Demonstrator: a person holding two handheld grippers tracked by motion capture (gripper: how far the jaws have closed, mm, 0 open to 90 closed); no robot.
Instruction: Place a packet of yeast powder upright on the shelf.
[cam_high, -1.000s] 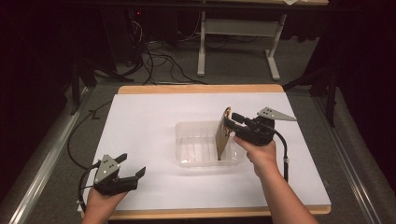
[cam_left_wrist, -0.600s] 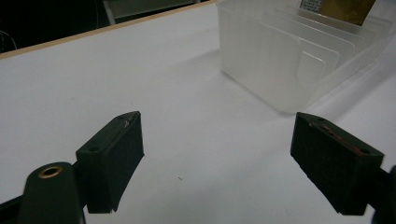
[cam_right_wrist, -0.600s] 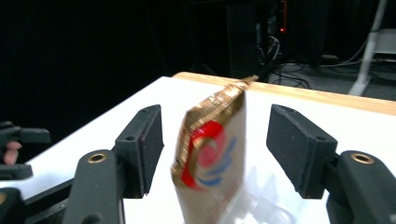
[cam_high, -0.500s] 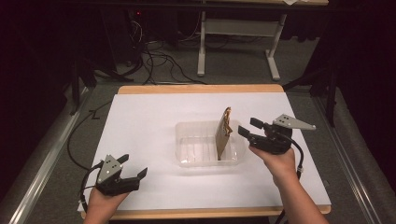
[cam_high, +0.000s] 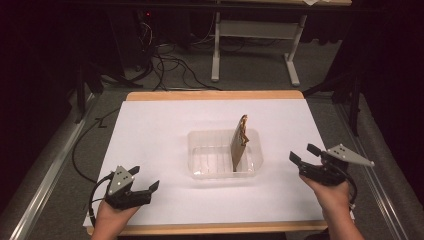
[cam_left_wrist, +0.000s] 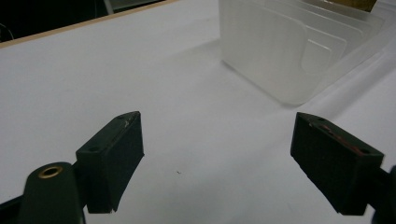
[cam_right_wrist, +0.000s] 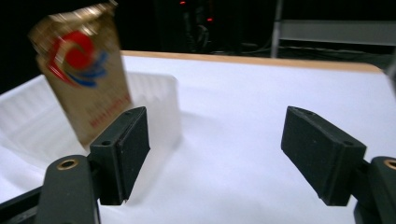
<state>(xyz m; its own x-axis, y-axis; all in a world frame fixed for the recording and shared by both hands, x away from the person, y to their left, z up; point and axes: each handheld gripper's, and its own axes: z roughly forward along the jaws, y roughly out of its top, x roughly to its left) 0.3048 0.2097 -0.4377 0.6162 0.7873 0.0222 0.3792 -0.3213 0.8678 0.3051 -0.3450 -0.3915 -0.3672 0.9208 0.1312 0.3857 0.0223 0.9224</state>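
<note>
Nearest the person, at about 7 o'clock on the table (cam_high: 165, 125), the left hand (cam_high: 107, 220) holds the left gripper (cam_high: 146, 180) low over the white sheet. Its jaws stand wide apart with nothing between them; in the left gripper view the left gripper (cam_left_wrist: 217, 161) looks across bare white surface toward a corner of the clear plastic tray (cam_left_wrist: 285, 51) at its 1 o'clock.

At about 4 o'clock on the table the right hand (cam_high: 330, 192) holds the right gripper (cam_high: 304, 155), a grey three-cornered plate on top and a cable trailing below the wrist. Its jaws too are spread and empty, pointing toward the tray and well apart from it. In the right gripper view the right gripper (cam_right_wrist: 215, 149) frames bare sheet between its jaws, with the packet (cam_right_wrist: 84, 70) up at its 10 o'clock.

Farther in, at the middle of the table, sits the clear plastic tray (cam_high: 200, 150), shallow and ribbed on its floor. The packet (cam_high: 239, 142) stands on edge inside it toward the 3 o'clock end, tilted a little, its top rising above the rim. From the right gripper view it is a gold pouch with a red and blue swirl and red lettering, blurred so the words cannot be read; it seems to lean on the tray wall

Beyond the 12 o'clock edge lie grey carpet, loose cables (cam_high: 165, 65) and the white legs of a desk frame (cam_high: 250, 45)
</note>
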